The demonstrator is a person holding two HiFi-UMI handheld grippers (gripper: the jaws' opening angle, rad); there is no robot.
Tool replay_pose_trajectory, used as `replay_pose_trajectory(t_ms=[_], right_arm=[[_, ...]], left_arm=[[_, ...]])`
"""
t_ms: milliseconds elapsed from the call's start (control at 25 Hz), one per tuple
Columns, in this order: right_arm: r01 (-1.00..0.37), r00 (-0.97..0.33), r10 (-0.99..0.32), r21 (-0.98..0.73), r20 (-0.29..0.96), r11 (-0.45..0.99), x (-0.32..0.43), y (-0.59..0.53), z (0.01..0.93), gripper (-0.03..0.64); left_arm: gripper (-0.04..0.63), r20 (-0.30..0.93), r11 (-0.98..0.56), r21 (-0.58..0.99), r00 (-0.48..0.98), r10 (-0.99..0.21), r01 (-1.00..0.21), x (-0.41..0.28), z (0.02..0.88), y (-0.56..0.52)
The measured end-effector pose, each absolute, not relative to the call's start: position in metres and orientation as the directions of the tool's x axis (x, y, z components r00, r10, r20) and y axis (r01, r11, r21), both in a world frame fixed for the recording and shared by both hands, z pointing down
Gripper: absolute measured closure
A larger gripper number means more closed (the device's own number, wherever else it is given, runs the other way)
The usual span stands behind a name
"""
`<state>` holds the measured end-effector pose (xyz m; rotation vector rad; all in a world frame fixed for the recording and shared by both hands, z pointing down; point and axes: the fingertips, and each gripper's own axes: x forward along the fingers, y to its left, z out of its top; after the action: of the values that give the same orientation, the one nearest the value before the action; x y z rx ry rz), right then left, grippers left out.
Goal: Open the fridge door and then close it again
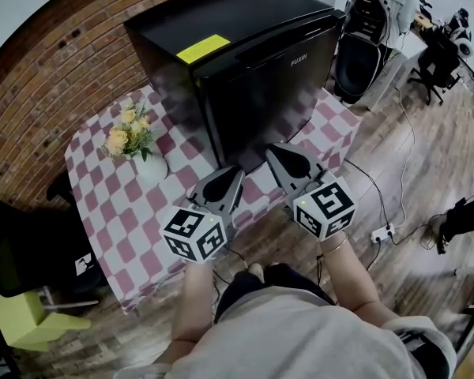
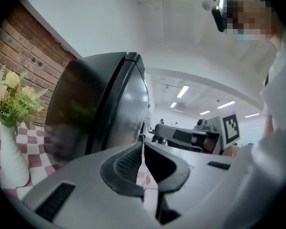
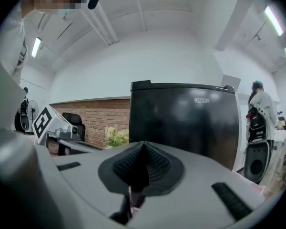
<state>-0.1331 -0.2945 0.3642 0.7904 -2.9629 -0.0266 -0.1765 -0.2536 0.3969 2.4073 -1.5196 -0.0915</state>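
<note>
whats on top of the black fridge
On the flat top of the glossy black mini fridge lies only a yellow rectangular sticker. Its print is too small to read, and the shut door hides whatever is inside.

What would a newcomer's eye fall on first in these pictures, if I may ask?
The glossy black fridge dominates, standing with its door shut on a checked tablecloth before a brick wall. Just in front of it the left tongs and right tongs point at the door, both shut and empty. A white vase of yellow flowers sits beside the fridge, on the head view's left.
</note>
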Motion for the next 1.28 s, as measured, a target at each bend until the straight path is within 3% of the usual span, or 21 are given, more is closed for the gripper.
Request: replay_pose_trajectory(t_ms=[160,560,880,1280], right_arm=[[-0.532,-0.843,-0.532,0.028,0.074,0.847,-0.107,-0.291,0.364,0.617],[-0.599,-0.799,-0.596,-0.028,0.073,0.8,-0.055,-0.284,0.371,0.618],[-0.569,-0.815,-0.561,-0.021,0.145,0.822,-0.045,-0.273,0.393,0.618],[-0.578,-0.81,-0.568,-0.038,0.147,0.815,-0.037,-0.275,0.397,0.618]], left_arm=[[0.578,0.157,-0.396,0.202,0.429,-0.89,-0.896,-0.16,0.399,-0.252],[0.58,0.166,-0.378,0.15,0.4,-0.901,-0.914,-0.121,0.398,-0.246],[0.581,0.219,-0.378,0.136,0.4,-0.89,-0.916,-0.104,0.413,-0.241],[0.581,0.265,-0.334,0.103,0.349,-0.899,-0.937,-0.108,0.426,-0.24]])
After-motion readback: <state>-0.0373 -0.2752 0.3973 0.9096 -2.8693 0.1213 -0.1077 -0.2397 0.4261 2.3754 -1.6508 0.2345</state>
